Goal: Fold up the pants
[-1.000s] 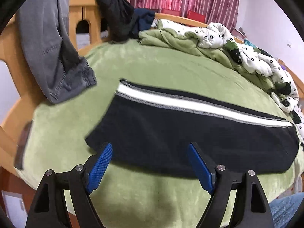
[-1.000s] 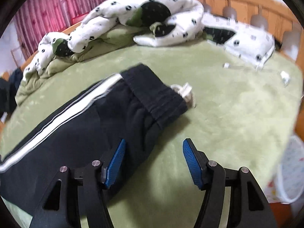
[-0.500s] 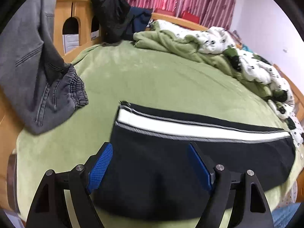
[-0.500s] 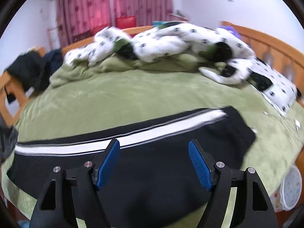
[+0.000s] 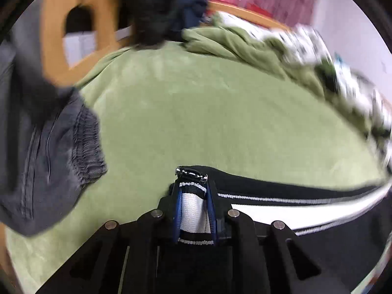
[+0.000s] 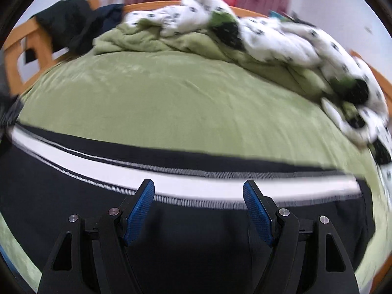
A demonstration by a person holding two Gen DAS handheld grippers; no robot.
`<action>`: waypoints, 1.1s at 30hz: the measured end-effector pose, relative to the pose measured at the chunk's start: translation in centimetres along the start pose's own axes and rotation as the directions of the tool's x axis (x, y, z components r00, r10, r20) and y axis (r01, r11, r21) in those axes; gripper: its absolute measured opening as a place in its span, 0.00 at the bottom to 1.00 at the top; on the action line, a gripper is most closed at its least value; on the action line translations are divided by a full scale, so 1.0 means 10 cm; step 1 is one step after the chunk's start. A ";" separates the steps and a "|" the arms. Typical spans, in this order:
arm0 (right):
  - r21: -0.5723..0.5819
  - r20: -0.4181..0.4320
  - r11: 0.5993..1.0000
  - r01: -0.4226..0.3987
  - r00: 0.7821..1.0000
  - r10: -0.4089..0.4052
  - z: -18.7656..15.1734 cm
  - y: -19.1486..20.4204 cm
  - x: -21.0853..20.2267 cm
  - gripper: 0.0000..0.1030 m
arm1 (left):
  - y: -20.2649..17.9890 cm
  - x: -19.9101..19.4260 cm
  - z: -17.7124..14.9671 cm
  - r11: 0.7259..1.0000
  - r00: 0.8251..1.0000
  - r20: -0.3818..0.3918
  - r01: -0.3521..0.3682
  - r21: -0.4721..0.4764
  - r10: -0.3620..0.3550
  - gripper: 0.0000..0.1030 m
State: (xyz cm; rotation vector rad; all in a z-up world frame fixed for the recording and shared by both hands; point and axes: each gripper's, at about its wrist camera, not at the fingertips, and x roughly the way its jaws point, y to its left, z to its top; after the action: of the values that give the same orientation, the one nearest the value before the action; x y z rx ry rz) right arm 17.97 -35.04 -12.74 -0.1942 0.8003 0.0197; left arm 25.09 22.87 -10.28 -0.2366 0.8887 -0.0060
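Note:
Black pants with a white side stripe (image 6: 171, 186) lie flat across the green bed (image 6: 183, 98). In the left wrist view my left gripper (image 5: 193, 191) is shut on the cuff end of the pants (image 5: 192, 210), the white stripe pinched between the blue pads. The leg (image 5: 306, 210) runs off to the right. In the right wrist view my right gripper (image 6: 198, 191) is open, its blue pads (image 6: 139, 208) just above the middle of the pants at the stripe.
Grey jeans (image 5: 44, 147) hang over the wooden footboard (image 5: 54, 36) at the left. Dark clothes (image 6: 71, 27) drape the bed rail. A bunched green and white spotted duvet (image 6: 257, 36) lies along the far side of the bed.
My left gripper moved forward onto the pants' cuff and closed on it. My right gripper stayed open and shifted over the middle of the pants, closer to the stripe.

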 end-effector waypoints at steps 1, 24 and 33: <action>-0.034 0.009 0.999 0.000 1.000 0.000 0.04 0.01 0.06 0.72 | 0.05 0.07 -0.03 1.000 1.000 -0.020 -0.002 -0.016 0.002 0.17; -0.203 -0.055 0.964 -0.171 0.985 0.163 0.13 0.00 0.98 0.03 | -0.04 0.26 -0.27 0.991 0.991 -0.017 -0.131 0.027 0.132 0.19; -0.058 0.042 0.997 0.054 0.998 -0.051 0.26 -0.47 0.55 0.54 | -0.34 -0.30 -0.39 0.960 0.967 0.104 -0.244 0.139 0.230 0.54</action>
State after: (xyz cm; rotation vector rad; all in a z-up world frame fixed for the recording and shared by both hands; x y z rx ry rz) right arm 24.08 -39.49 -14.09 -0.2701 0.7548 -0.0024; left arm 20.51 19.07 -9.66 0.0121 0.8207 0.1590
